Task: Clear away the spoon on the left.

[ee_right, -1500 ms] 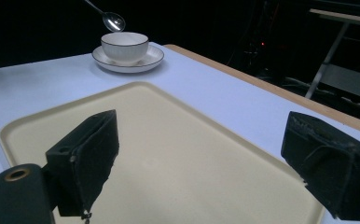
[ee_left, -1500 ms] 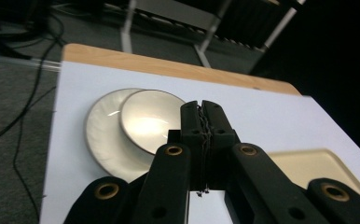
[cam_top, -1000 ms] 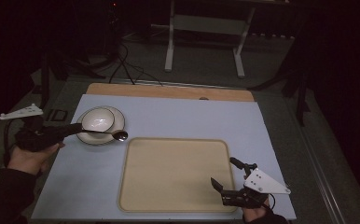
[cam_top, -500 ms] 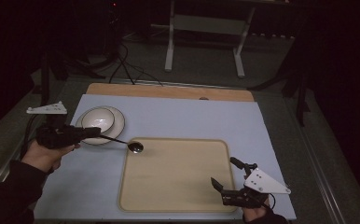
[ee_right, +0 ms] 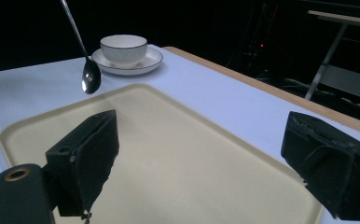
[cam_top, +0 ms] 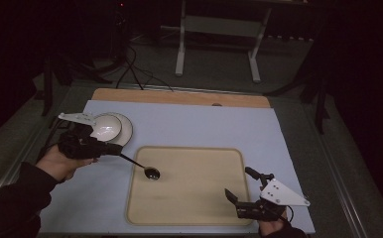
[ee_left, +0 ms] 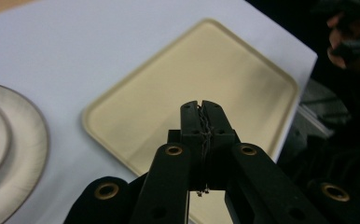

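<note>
My left gripper (cam_top: 116,150) is shut on the handle of a metal spoon (cam_top: 151,172). The spoon slants down, its bowl hanging just over the left part of a beige tray (cam_top: 194,198). In the left gripper view the shut gripper (ee_left: 201,106) pinches the thin handle above the tray (ee_left: 206,70). A white cup (cam_top: 105,127) sits on its saucer (cam_top: 126,130) behind that gripper. My right gripper (cam_top: 239,183) stands open with nothing in it at the tray's near right corner. The right gripper view shows the spoon (ee_right: 90,77), the cup (ee_right: 123,49) and the tray (ee_right: 178,154).
A pale blue mat (cam_top: 189,124) covers the table, with a wooden strip (cam_top: 179,96) along the far edge. Beyond it, on the dark floor, are a stand's metal legs (cam_top: 180,54) and cables (cam_top: 130,74). The saucer (ee_left: 15,154) lies left of the tray.
My left gripper has carried the spoon from the cup to the right and nearer, ending over the tray's left part. The right gripper has stayed put.
</note>
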{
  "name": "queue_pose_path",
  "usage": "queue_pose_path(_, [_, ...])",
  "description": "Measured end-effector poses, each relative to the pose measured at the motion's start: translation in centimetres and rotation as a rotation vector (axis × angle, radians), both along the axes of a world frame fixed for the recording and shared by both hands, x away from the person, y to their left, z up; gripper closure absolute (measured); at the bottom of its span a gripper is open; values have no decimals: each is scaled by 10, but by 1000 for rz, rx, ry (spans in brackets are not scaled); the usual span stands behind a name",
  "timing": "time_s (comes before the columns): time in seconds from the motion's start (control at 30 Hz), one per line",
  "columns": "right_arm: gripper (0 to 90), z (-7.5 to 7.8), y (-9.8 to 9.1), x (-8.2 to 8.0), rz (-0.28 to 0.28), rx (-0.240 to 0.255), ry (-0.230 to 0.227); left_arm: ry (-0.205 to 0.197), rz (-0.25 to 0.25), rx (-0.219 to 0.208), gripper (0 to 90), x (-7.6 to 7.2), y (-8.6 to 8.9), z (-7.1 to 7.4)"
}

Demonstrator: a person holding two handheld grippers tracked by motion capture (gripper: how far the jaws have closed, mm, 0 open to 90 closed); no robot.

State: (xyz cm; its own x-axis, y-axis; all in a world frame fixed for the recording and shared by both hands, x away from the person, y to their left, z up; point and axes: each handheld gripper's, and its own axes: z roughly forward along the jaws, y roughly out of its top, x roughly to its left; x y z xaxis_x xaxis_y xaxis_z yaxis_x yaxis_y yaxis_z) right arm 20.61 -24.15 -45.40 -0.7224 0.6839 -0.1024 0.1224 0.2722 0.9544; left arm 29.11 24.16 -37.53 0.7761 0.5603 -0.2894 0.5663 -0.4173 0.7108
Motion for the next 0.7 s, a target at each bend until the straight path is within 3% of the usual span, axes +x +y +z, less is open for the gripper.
queue_pose_path(0.37, [113,0,0,0,4,-4,2,38,-125,67,895,2,-22,5])
queue_pose_path(0.7, [113,0,1,0,7,-4,4,102,-214,131,895,5,-38,3])
